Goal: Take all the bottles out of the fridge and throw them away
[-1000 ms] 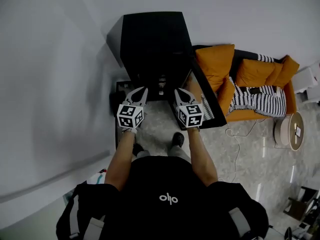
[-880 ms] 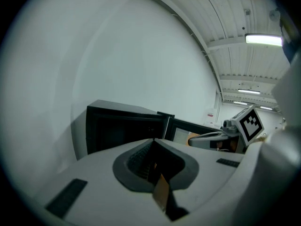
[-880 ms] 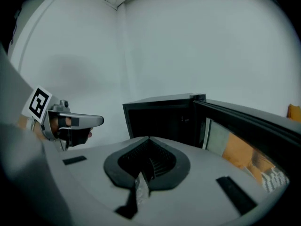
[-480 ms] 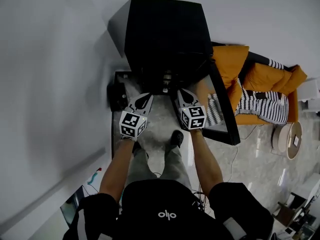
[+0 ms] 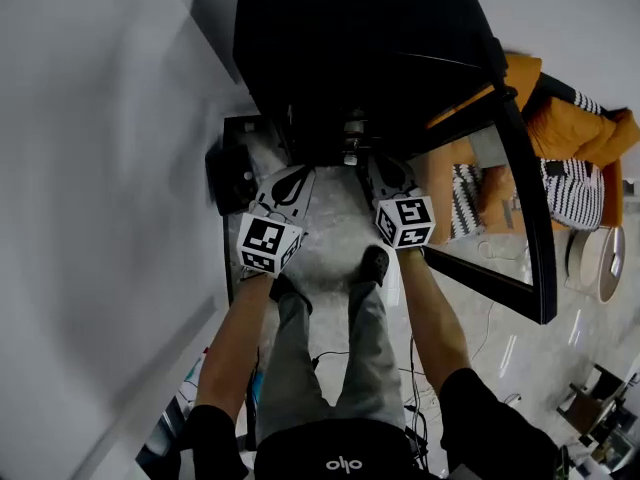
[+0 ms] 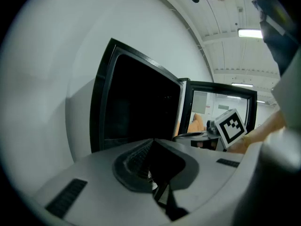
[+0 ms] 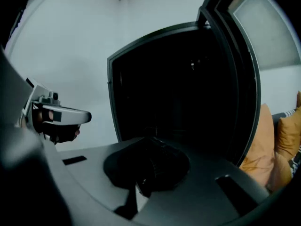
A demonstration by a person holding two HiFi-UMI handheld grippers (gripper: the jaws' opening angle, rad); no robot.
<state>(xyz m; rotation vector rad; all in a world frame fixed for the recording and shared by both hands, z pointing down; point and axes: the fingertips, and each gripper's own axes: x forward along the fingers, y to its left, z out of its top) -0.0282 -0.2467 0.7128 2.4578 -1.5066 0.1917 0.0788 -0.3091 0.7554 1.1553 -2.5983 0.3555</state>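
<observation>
Black inside and out, the fridge point(image 5: 350, 58) hides its bottles: none can be made out in the dark interior. Both pairs of jaws are pressed together on nothing, so I judge one pair should part before reaching a shelf, keeping clear of the open door point(image 5: 520, 218). Left gripper point(image 5: 288, 183) and right gripper point(image 5: 388, 176) sit side by side at the fridge mouth, tipped slightly down, forearms outstretched.
</observation>
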